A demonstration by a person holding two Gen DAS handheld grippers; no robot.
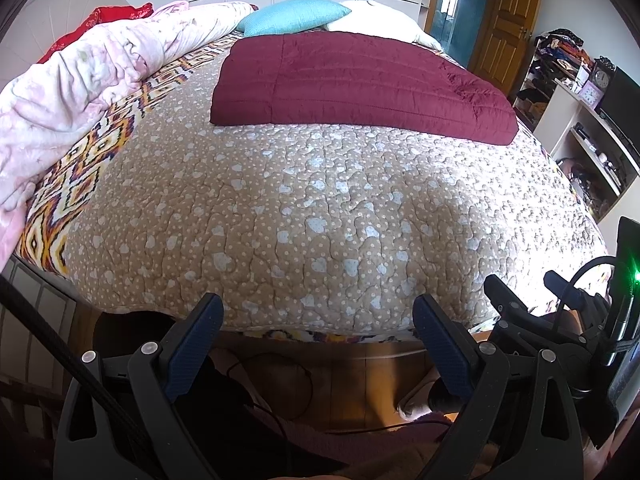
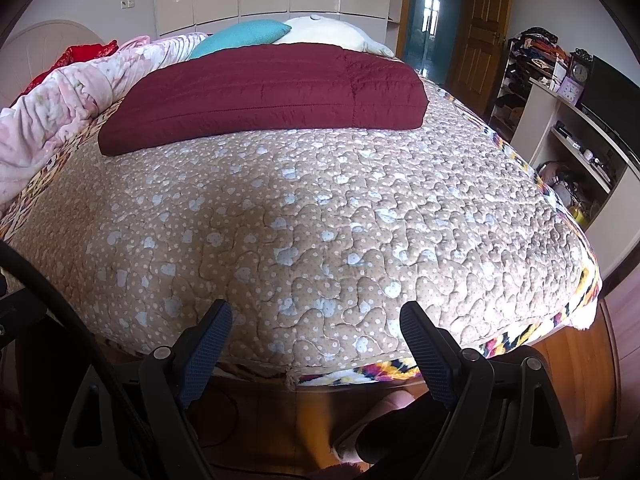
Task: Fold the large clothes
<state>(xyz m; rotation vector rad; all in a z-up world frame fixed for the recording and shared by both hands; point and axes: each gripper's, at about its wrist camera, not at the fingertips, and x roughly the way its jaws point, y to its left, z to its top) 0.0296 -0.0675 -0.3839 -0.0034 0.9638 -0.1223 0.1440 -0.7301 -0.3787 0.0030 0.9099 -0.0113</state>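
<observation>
A dark red quilted garment (image 1: 360, 84) lies folded flat into a rectangle on the far half of the bed; it also shows in the right wrist view (image 2: 264, 96). My left gripper (image 1: 318, 308) is open and empty, held over the bed's near edge, well short of the garment. My right gripper (image 2: 316, 316) is open and empty at the same near edge, also far from the garment. The right gripper also shows at the right edge of the left wrist view (image 1: 524, 292).
The bed has a beige quilted cover (image 1: 300, 208) (image 2: 304, 220). A pink blanket (image 1: 80, 84) is heaped along its left side. A teal pillow (image 1: 292, 16) and a white pillow (image 1: 372, 20) lie at the head. Shelves (image 1: 592, 136) stand to the right. Wooden floor (image 2: 280, 420) and cables lie below.
</observation>
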